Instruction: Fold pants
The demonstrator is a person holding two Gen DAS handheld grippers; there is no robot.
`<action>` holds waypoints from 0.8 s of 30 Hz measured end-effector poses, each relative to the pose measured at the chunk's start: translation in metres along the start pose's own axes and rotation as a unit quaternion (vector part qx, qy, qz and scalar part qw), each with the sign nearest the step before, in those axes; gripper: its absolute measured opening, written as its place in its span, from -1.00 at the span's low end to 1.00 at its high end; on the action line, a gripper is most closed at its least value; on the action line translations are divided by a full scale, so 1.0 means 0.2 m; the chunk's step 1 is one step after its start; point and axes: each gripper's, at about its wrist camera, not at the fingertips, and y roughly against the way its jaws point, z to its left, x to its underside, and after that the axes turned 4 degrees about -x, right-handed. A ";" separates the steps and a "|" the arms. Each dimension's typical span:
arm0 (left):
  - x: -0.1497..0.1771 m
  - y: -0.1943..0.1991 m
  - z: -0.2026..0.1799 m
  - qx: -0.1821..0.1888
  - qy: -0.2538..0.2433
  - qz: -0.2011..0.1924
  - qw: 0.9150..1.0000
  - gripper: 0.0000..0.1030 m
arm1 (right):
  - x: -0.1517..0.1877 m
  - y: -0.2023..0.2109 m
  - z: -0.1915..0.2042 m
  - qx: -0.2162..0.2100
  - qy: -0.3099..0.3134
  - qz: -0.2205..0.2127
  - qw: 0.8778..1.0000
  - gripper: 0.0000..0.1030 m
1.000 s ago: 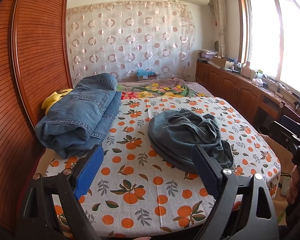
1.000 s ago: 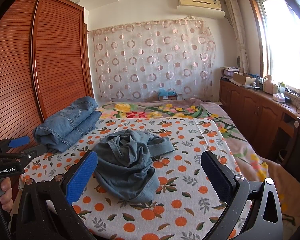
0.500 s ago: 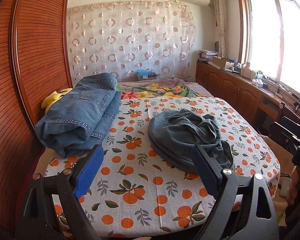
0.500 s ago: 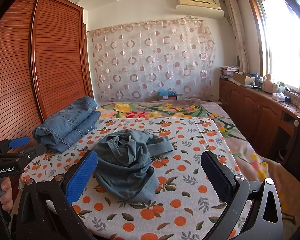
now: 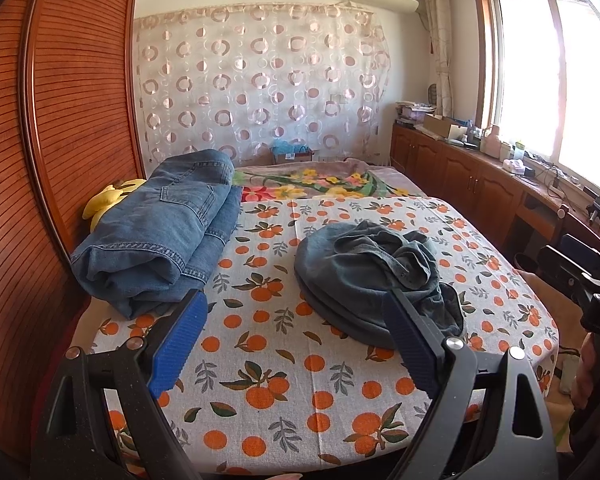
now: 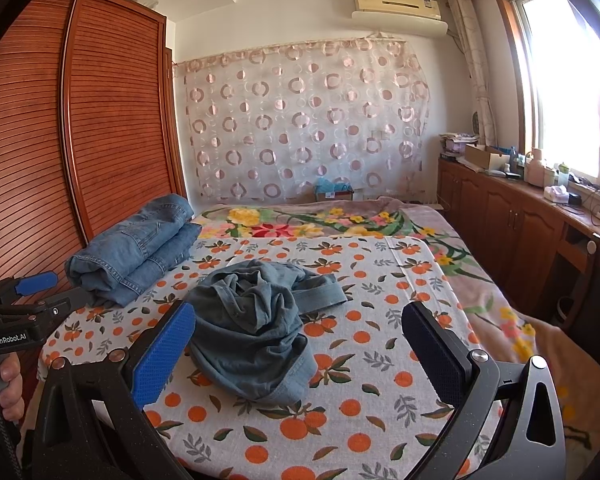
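A crumpled pair of grey-blue pants (image 5: 372, 276) lies in a heap on the orange-print sheet (image 5: 284, 360); it also shows in the right wrist view (image 6: 256, 320). My left gripper (image 5: 296, 336) is open and empty, held above the bed's near edge, left of the heap. My right gripper (image 6: 300, 344) is open and empty, held before the heap. Each gripper shows at the edge of the other's view: the right one (image 5: 580, 280) and the left one (image 6: 24, 300).
A folded stack of blue jeans (image 5: 160, 228) lies at the bed's left side by the wooden wardrobe (image 5: 40, 160). A yellow soft toy (image 5: 108, 200) sits behind it. Wooden cabinets (image 5: 480, 188) with clutter line the right wall under the window.
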 end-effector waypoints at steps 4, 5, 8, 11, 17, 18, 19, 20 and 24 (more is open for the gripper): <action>-0.01 0.01 -0.01 0.000 -0.001 -0.001 1.000 0.74 | 0.00 0.00 0.00 0.000 0.000 0.000 1.000 1.00; -0.01 0.01 -0.01 0.001 -0.001 -0.001 1.000 0.74 | 0.00 0.00 0.00 0.000 0.000 0.000 1.000 1.00; -0.01 0.02 -0.01 0.001 -0.001 -0.001 1.000 0.74 | 0.00 0.00 0.00 0.000 0.000 0.000 1.000 1.00; -0.01 0.02 -0.01 0.001 -0.001 -0.001 1.000 0.74 | 0.00 0.00 0.00 0.000 0.000 0.000 1.000 1.00; -0.01 0.02 -0.01 0.001 -0.001 -0.001 1.000 0.74 | 0.00 0.00 0.00 0.000 0.000 0.000 1.000 1.00; -0.01 0.01 -0.01 0.001 -0.002 -0.001 1.000 0.74 | 0.00 0.00 0.00 0.000 0.000 0.000 1.000 1.00; -0.01 0.02 -0.01 0.001 -0.001 -0.001 1.000 0.74 | 0.00 0.00 0.00 0.000 0.000 0.001 1.000 1.00; -0.01 0.01 -0.01 0.001 -0.001 0.000 1.000 0.74 | 0.00 0.00 0.00 0.000 0.000 0.001 1.000 1.00; 0.00 0.00 -0.02 0.001 -0.003 0.008 1.000 0.74 | 0.01 -0.01 -0.02 -0.004 -0.003 0.008 1.000 1.00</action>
